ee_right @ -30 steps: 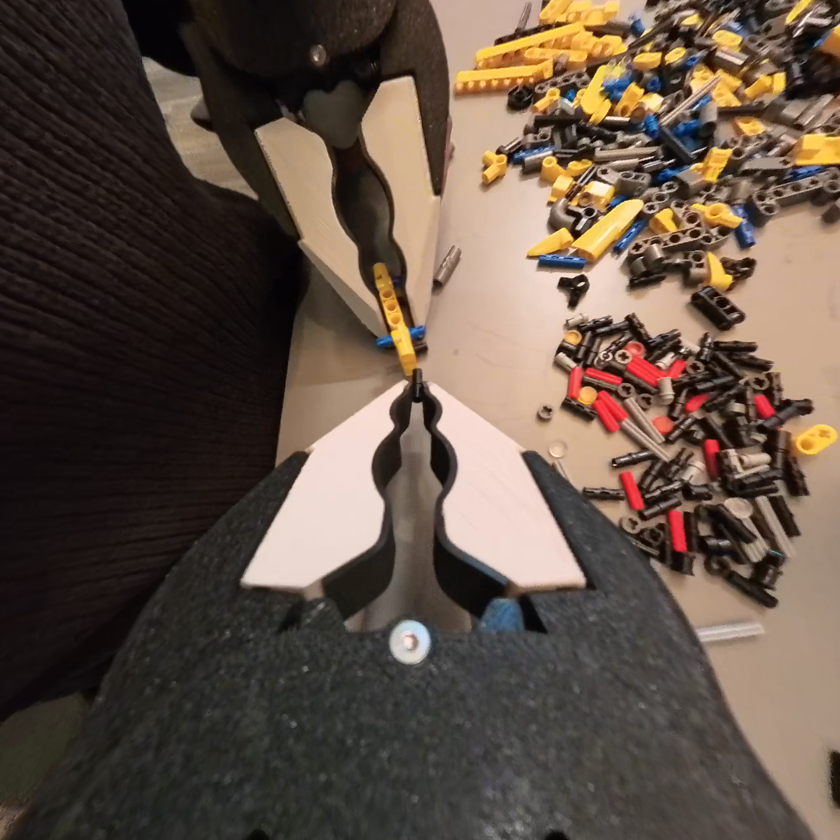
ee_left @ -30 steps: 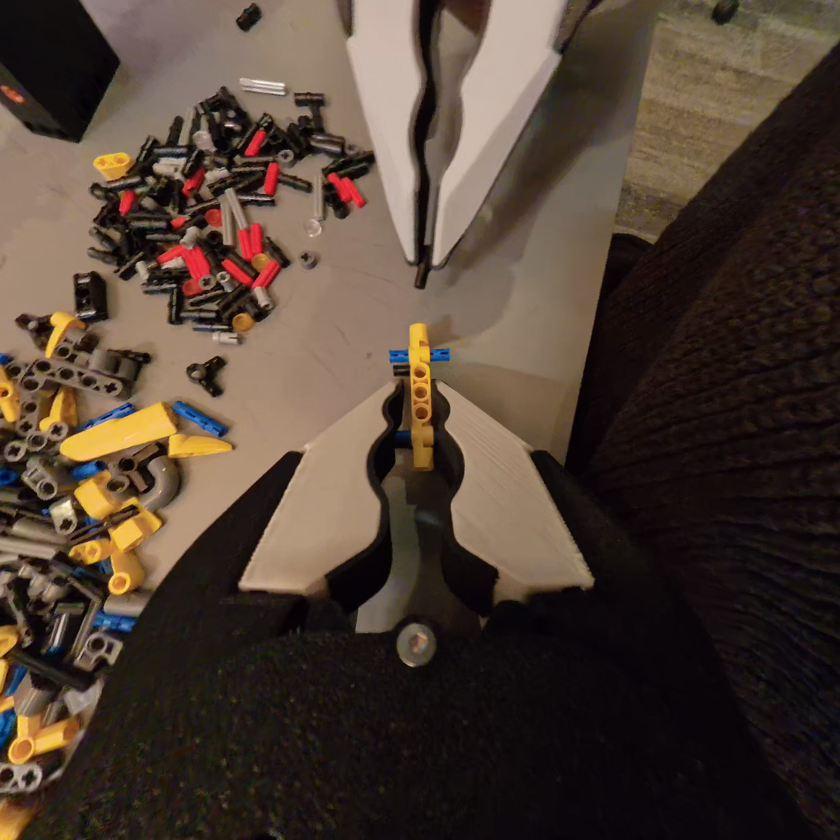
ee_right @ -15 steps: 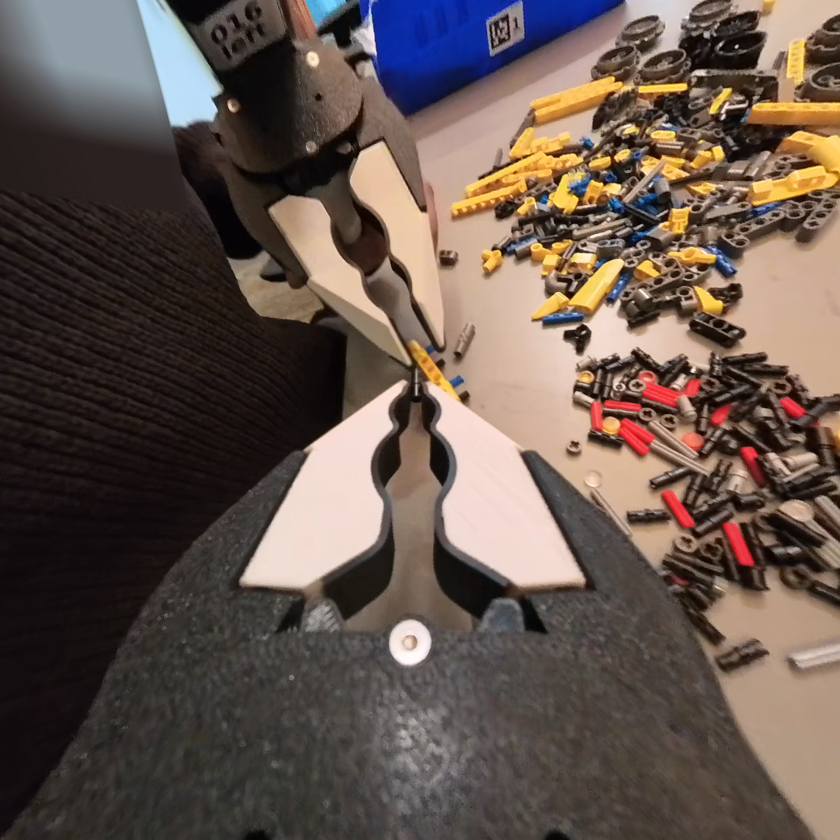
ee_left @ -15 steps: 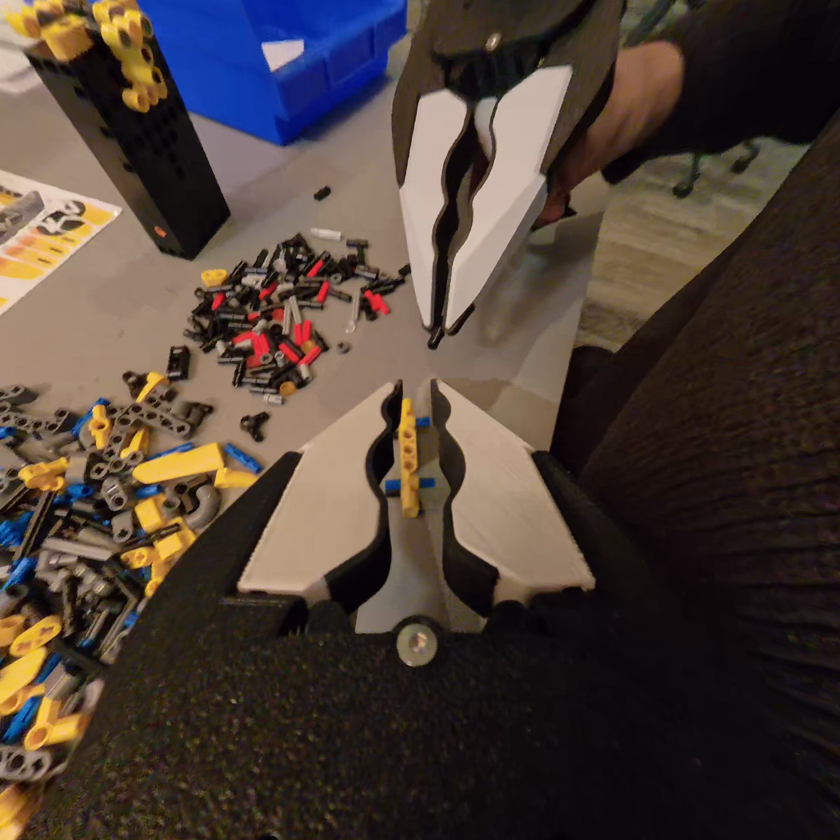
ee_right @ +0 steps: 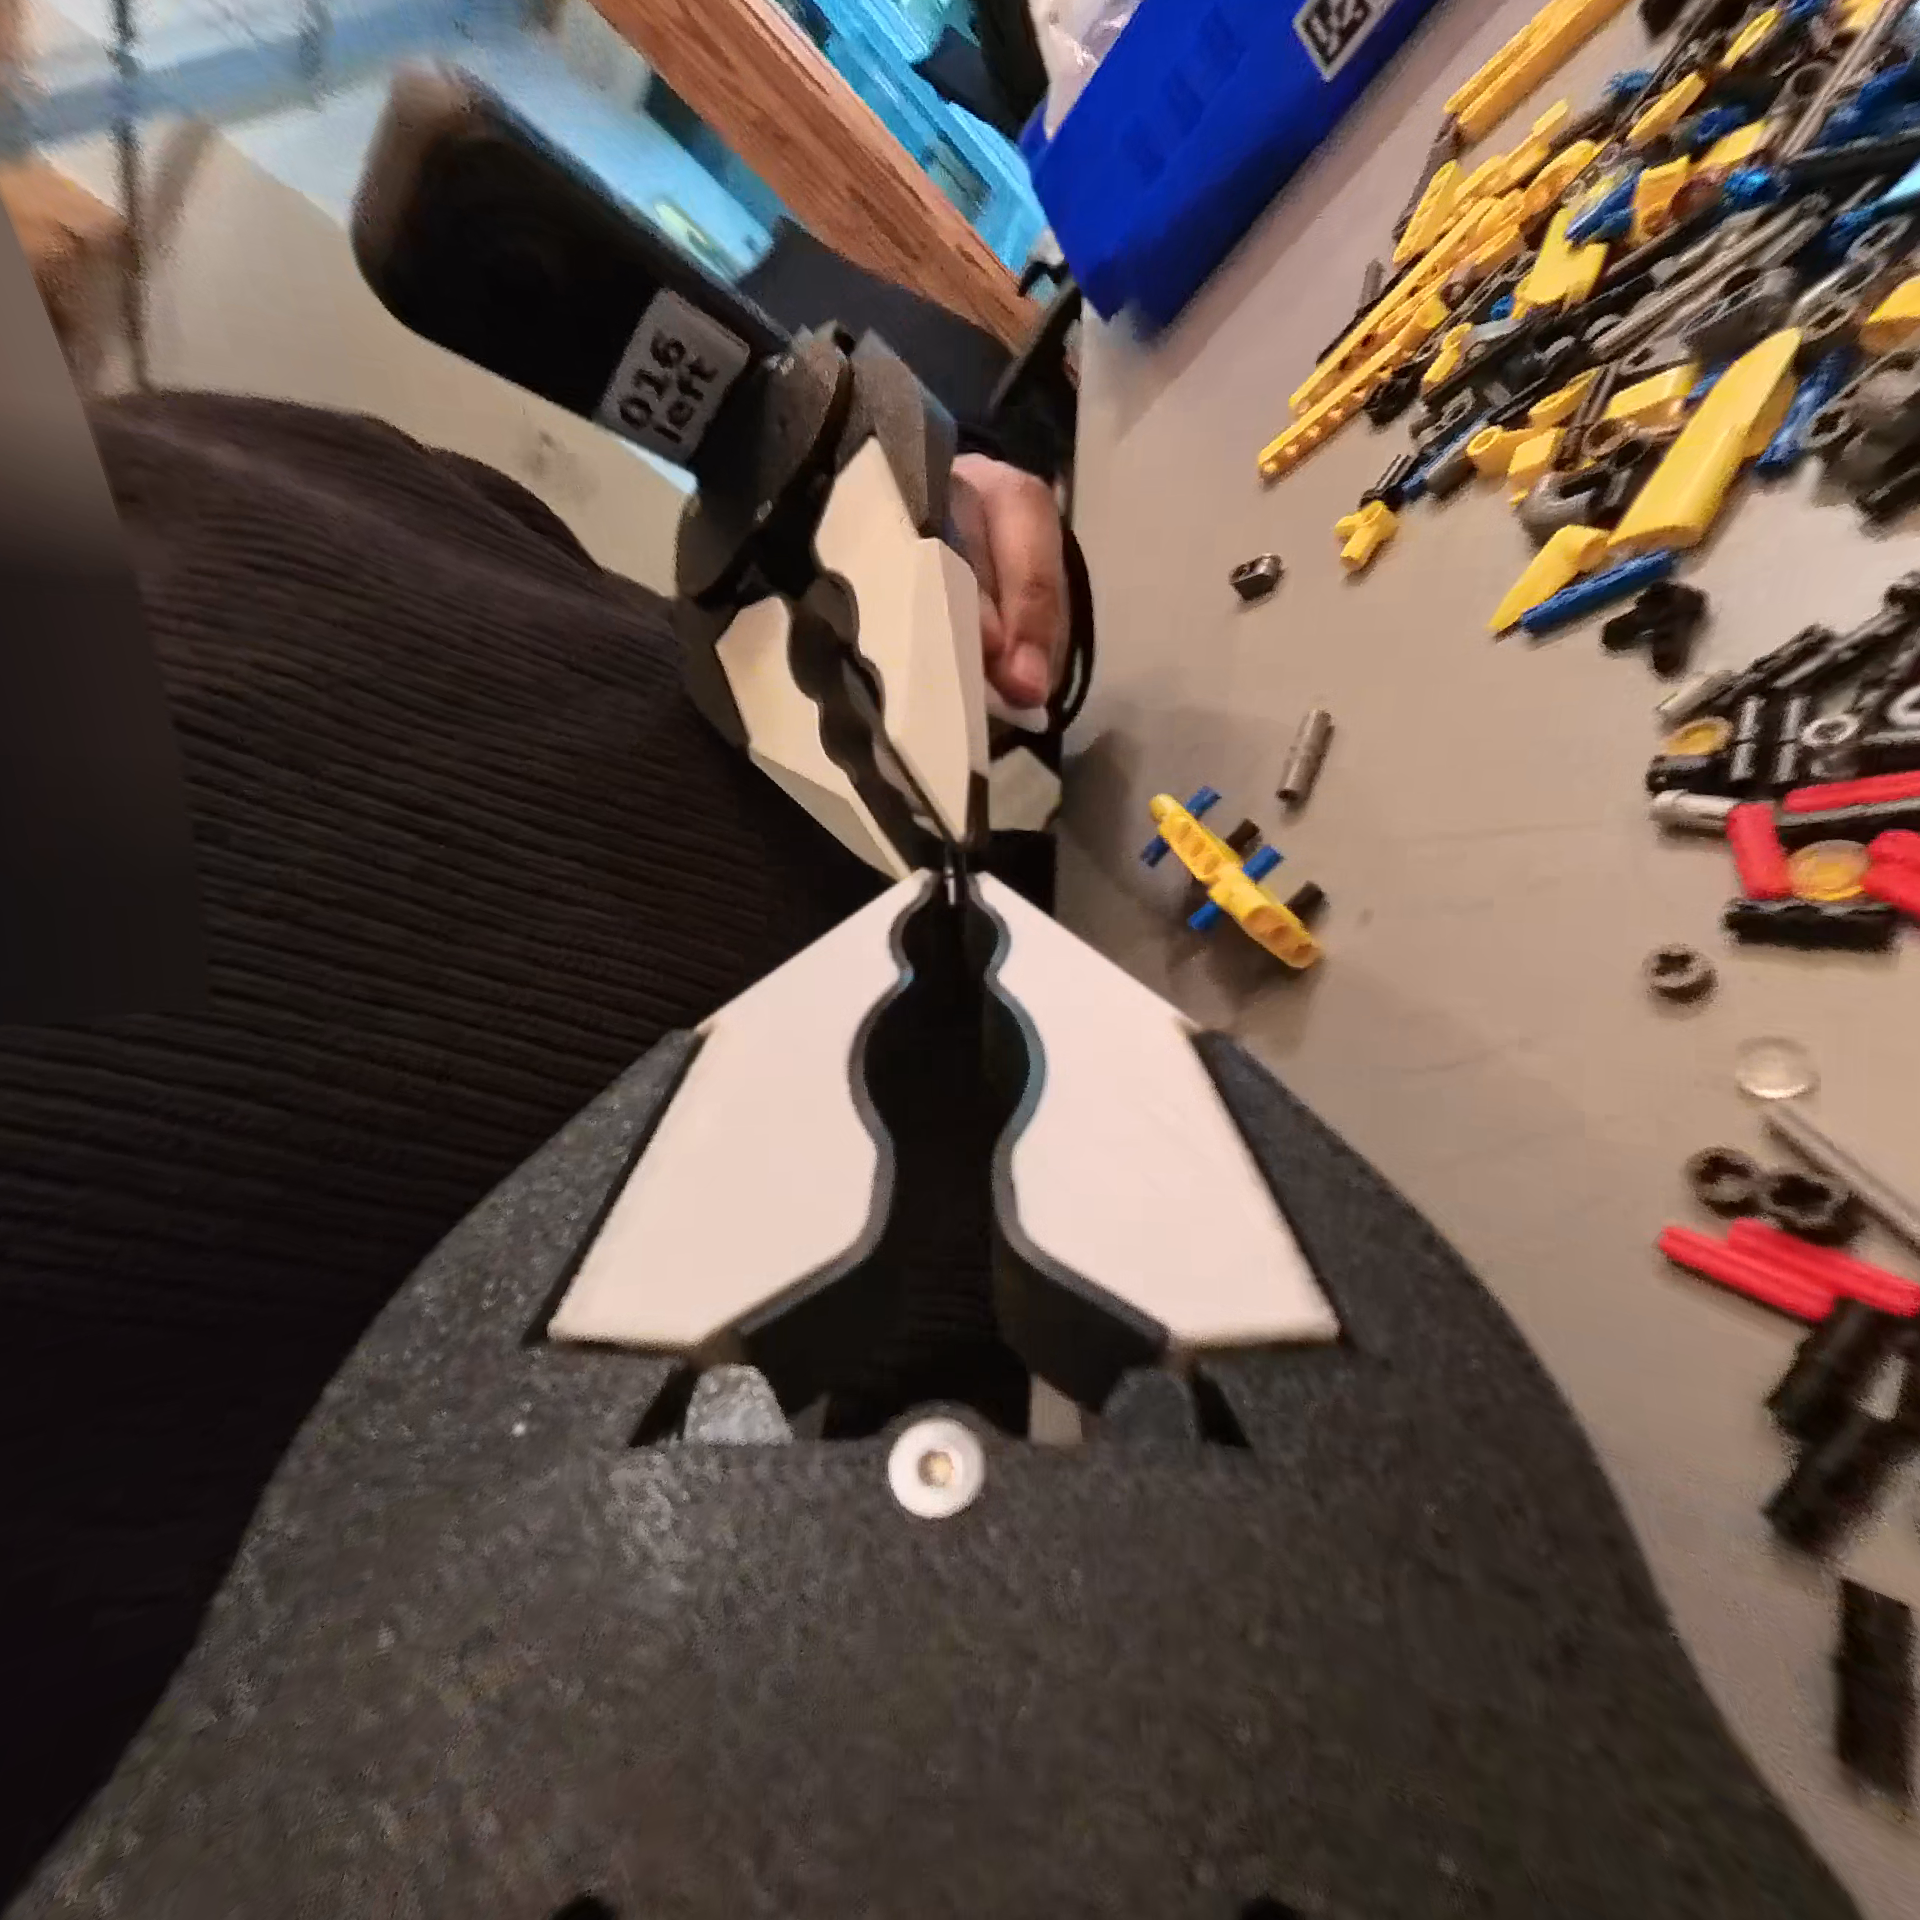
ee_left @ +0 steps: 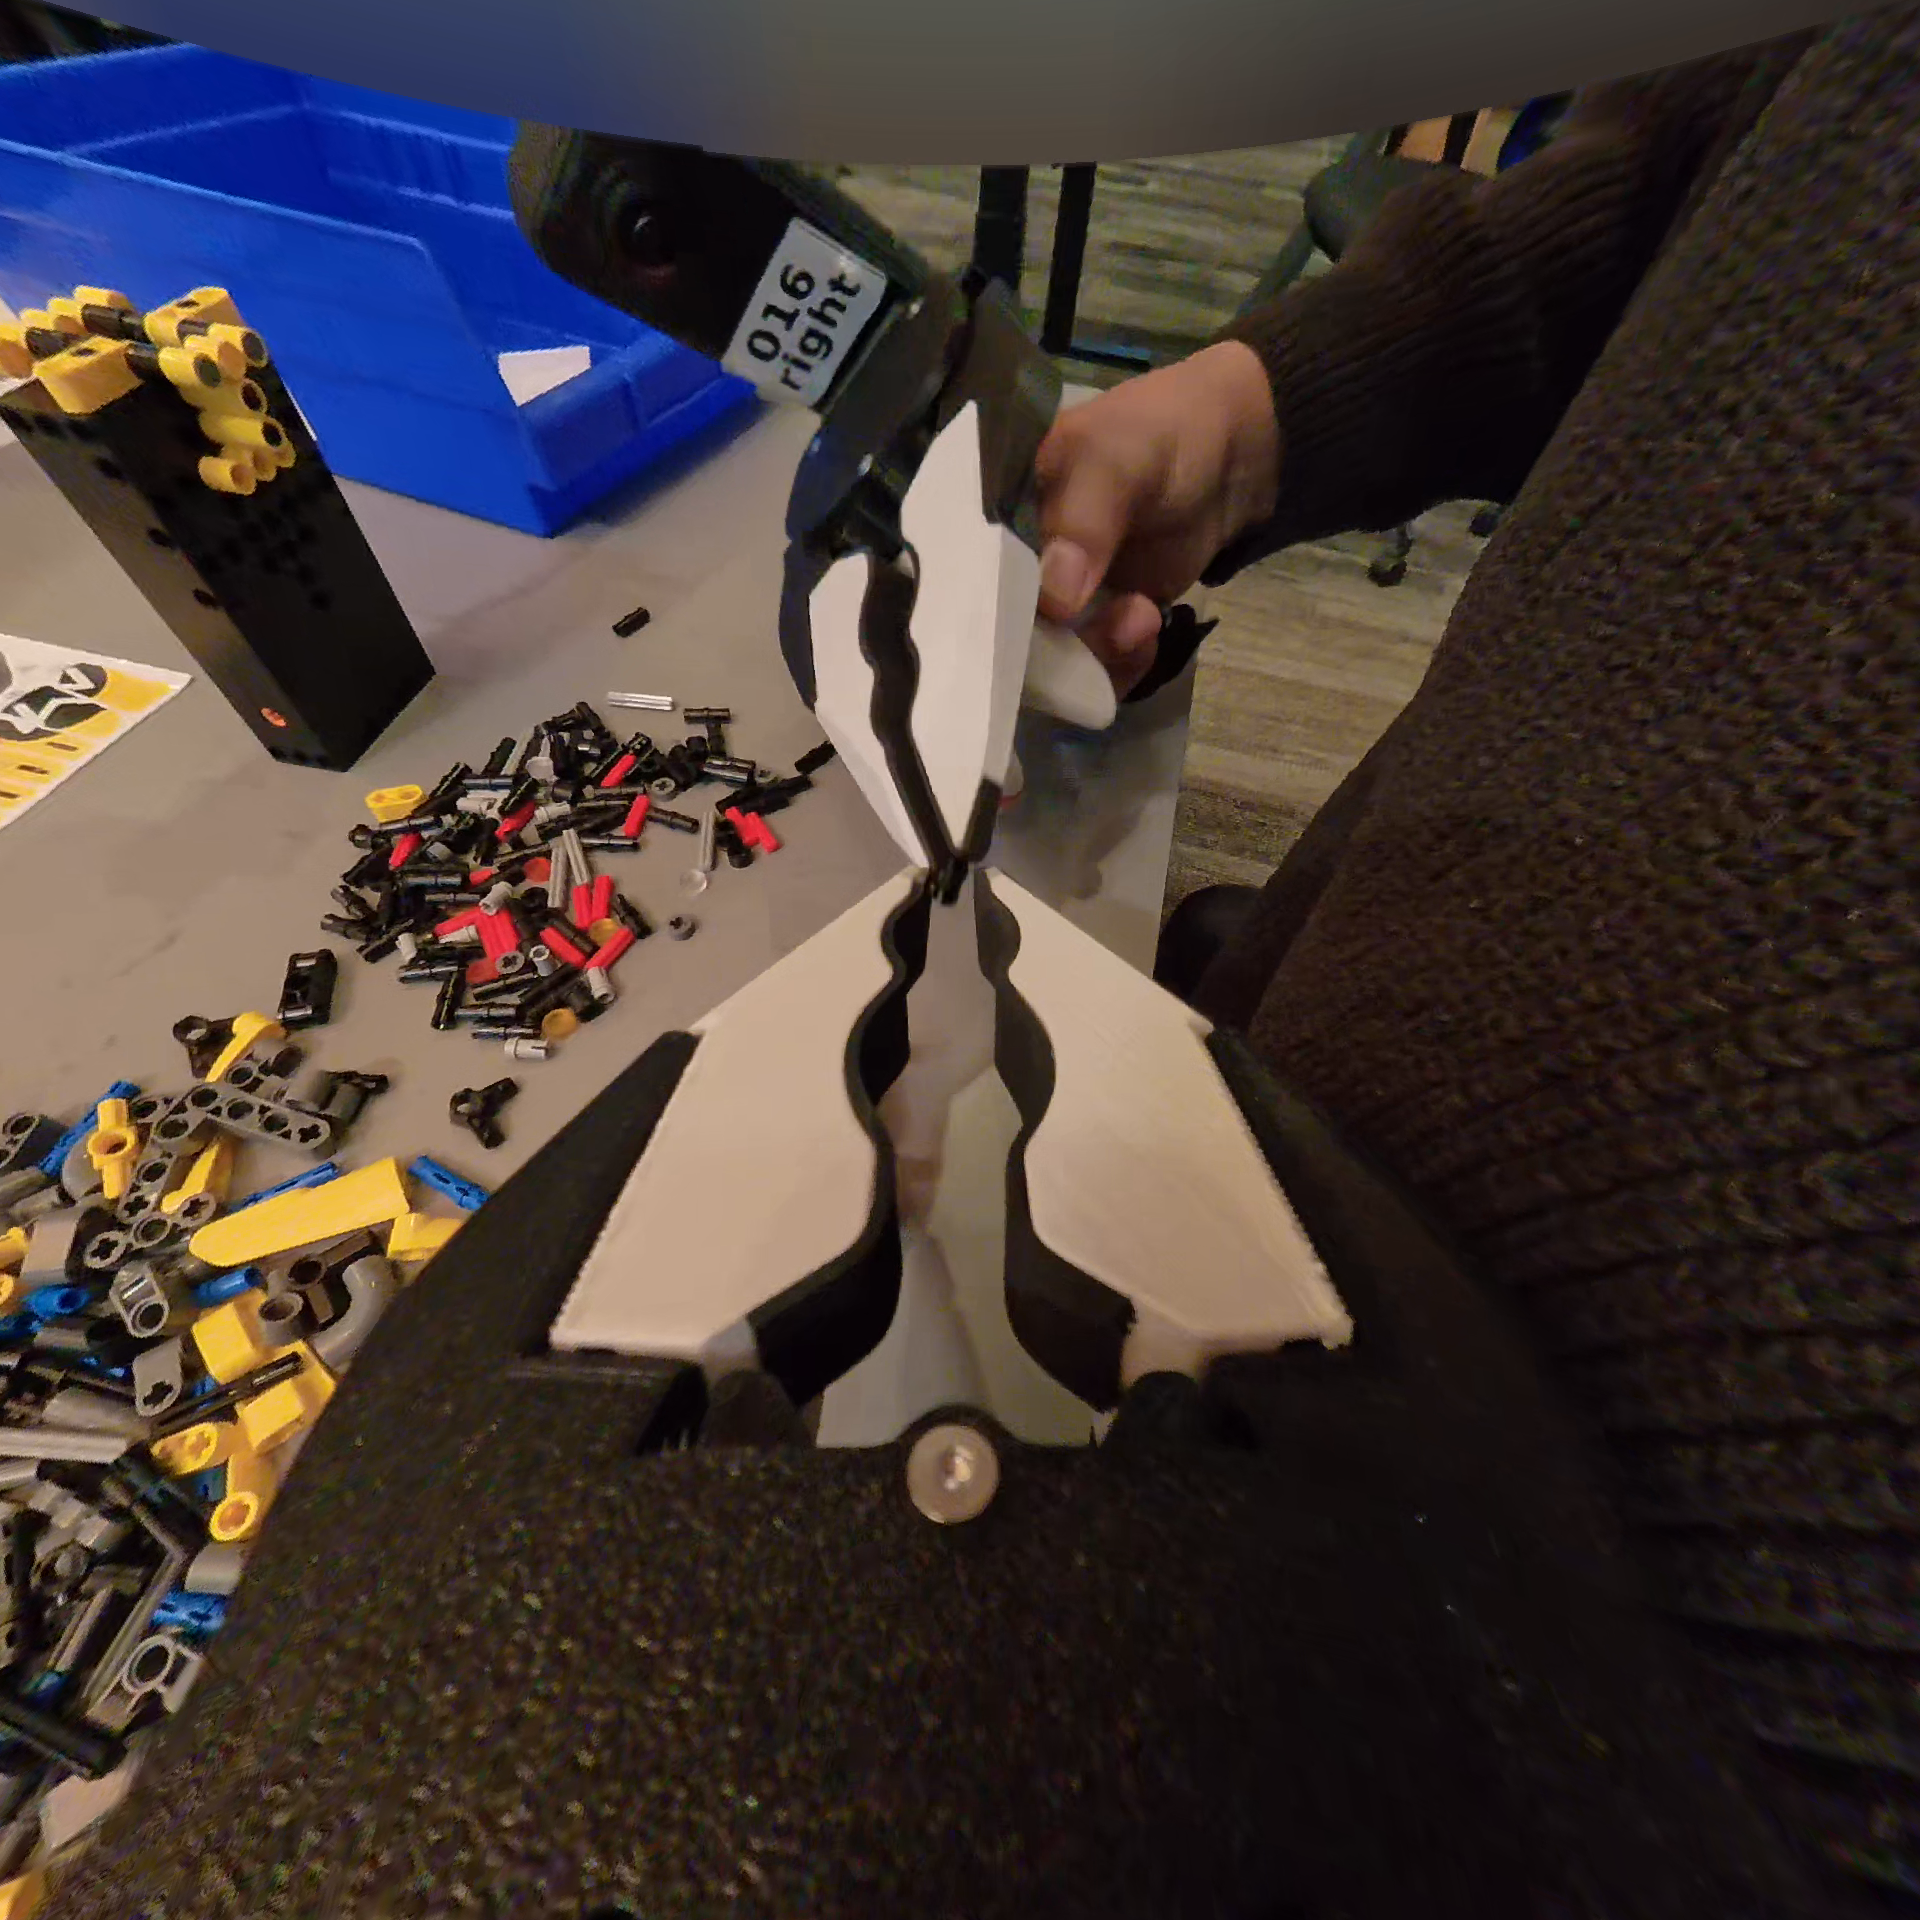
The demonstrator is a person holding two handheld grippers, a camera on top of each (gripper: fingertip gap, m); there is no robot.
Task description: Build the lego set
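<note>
My left gripper (ee_left: 950, 883) and right gripper (ee_right: 953, 883) meet tip to tip above the grey table's near edge. The right gripper, seen from the left wrist view (ee_left: 951, 854), is shut on a small black pin (ee_left: 948, 881) that pokes out of its tips. The left gripper's jaws stand narrowly apart on either side of the pin's free end (ee_right: 951, 868). The left gripper also shows in the right wrist view (ee_right: 945, 831). A short yellow beam with blue and black pins (ee_right: 1231, 881) lies on the table, right of the tips.
A pile of black and red pins (ee_left: 540, 883) and a heap of yellow, grey and blue parts (ee_left: 156, 1247) lie to the left. A black block tower with yellow parts (ee_left: 229, 561) and a blue bin (ee_left: 364, 312) stand behind. A dark sweater (ee_left: 1558, 935) fills the right.
The left gripper opened and let go of the yellow beam, which now lies on the table. Both grippers lifted and tilted, and the right one brought its black pin between the left's tips.
</note>
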